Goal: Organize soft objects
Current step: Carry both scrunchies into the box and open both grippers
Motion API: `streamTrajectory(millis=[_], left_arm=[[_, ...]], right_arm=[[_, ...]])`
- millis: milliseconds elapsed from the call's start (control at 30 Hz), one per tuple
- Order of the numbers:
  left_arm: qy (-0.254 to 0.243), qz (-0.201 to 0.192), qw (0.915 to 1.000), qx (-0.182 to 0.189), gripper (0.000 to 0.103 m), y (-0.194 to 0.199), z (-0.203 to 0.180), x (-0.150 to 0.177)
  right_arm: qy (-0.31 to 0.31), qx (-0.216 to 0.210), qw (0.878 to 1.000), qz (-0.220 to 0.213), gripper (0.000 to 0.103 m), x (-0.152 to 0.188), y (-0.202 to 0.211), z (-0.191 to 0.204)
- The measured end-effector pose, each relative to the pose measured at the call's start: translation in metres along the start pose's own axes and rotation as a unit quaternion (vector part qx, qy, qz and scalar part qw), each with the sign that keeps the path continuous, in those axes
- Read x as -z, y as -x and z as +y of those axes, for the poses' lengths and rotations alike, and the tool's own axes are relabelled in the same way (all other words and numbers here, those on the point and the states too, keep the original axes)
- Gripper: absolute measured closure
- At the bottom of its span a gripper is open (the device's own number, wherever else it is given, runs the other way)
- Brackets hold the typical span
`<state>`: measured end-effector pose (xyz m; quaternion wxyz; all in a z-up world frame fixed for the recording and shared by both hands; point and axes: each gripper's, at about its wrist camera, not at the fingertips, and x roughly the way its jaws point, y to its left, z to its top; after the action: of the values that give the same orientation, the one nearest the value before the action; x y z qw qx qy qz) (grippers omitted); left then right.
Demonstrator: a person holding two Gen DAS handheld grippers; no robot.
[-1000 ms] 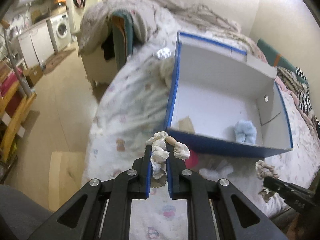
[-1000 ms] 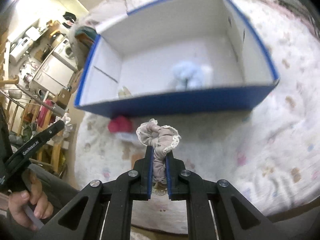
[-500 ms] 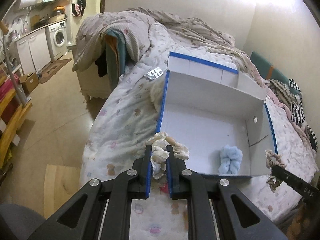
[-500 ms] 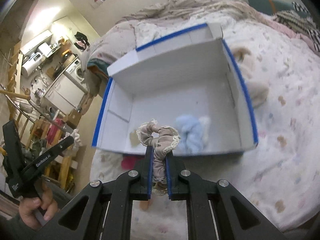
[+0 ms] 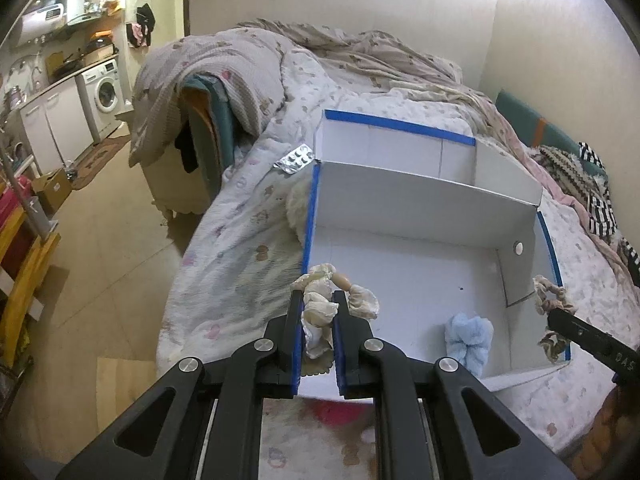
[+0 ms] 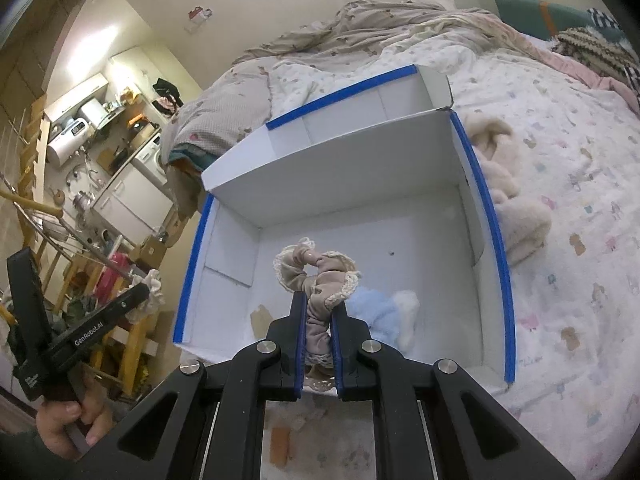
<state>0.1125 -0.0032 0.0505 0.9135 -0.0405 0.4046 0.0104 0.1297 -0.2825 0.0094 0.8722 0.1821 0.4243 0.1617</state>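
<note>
Over the near left corner of the box (image 5: 424, 208), the left gripper (image 5: 318, 312) is clamped tight on a cream scrunchie (image 5: 320, 308), and that scrunchie hangs in the air just above the box's blue-edged rim, not yet inside. Just outside the box's left wall, a pale fluffy thing (image 5: 298, 210) lies on the bed (image 5: 248, 240), and a blister pack of pills (image 5: 294, 159) sits by the box's far left corner. Under the box's near wall, something red (image 5: 340, 416) peeks out on the bed, too hidden to name.

Inside the box, towards its near right part, one blue scrunchie (image 5: 469, 336) is already lying on the floor of it. That looks like the only item put away so far.

On to the right side: the right gripper (image 6: 318, 314) is closed firmly on a beige lace-trimmed scrunchie (image 6: 316, 276), poised above the box's near wall, right over the blue one. Beyond the box's right wall, a cream plush piece (image 6: 508, 192) rests on the bed.

So my read: one in, two in the air ready to drop, and the loose soft pieces around the box probably to come after.
</note>
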Motion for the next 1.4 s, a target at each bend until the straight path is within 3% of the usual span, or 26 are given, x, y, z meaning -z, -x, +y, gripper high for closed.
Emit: streamTrajectory(millis=[267, 500, 800, 933, 1400], left_arm=[[-0.051, 0.015, 0.9985, 0.016, 0.091, -0.035, -0.033, -0.014], [-0.081, 0.027, 0.9962, 0.019, 0.091, -0.070, -0.051, -0.004], [-0.058, 0.042, 0.9970, 0.031, 0.091, -0.095, -0.047, 0.005], [-0.058, 0.043, 0.9972, 0.020, 0.091, -0.099, -0.048, 0.007], [-0.052, 0.063, 0.9965, 0.014, 0.091, -0.106, -0.046, 0.009]], right_arm=[[0.002, 0.013, 1.000, 0.013, 0.090, -0.012, -0.028, -0.004], [0.009, 0.025, 0.999, 0.028, 0.090, -0.011, -0.047, -0.004], [0.019, 0.049, 0.997, 0.064, 0.090, -0.001, -0.066, -0.004], [0.013, 0.059, 0.995, 0.076, 0.090, 0.002, -0.074, -0.006], [0.001, 0.070, 0.994, 0.082, 0.090, 0.003, -0.082, -0.006]])
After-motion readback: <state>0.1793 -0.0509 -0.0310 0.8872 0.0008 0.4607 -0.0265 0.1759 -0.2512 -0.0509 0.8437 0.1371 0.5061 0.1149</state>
